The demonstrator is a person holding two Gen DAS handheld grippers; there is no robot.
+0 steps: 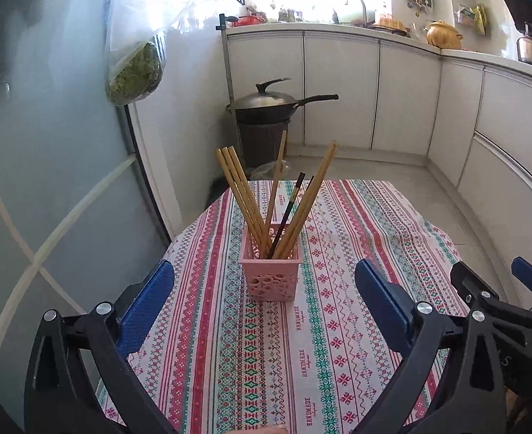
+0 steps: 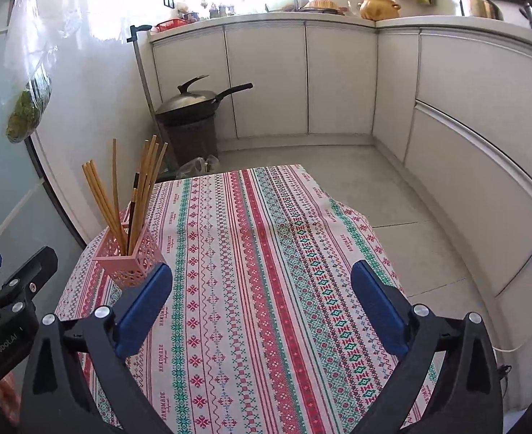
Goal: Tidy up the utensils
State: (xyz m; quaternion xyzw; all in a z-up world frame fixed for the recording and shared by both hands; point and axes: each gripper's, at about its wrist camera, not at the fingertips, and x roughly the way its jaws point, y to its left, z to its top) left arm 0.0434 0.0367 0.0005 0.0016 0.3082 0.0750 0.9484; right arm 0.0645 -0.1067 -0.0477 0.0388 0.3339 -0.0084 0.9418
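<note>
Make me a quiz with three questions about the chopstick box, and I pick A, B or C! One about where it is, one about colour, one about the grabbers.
1. Where does the holder stand?
A. on the patterned tablecloth
B. on the kitchen counter
C. on the floor

2. What colour is the holder?
A. blue
B. pink
C. yellow

3. What are the two grippers doing?
A. both are open and hold nothing
B. the left one grips a chopstick
C. the right one grips the holder

Answers:
1. A: the holder sits upright on the striped cloth, in front of the left gripper.
2. B: its pierced walls are pink, and the chopsticks stand inside it.
3. A: the blue fingers of the left gripper and the right gripper stand wide apart with only cloth between them.
</note>
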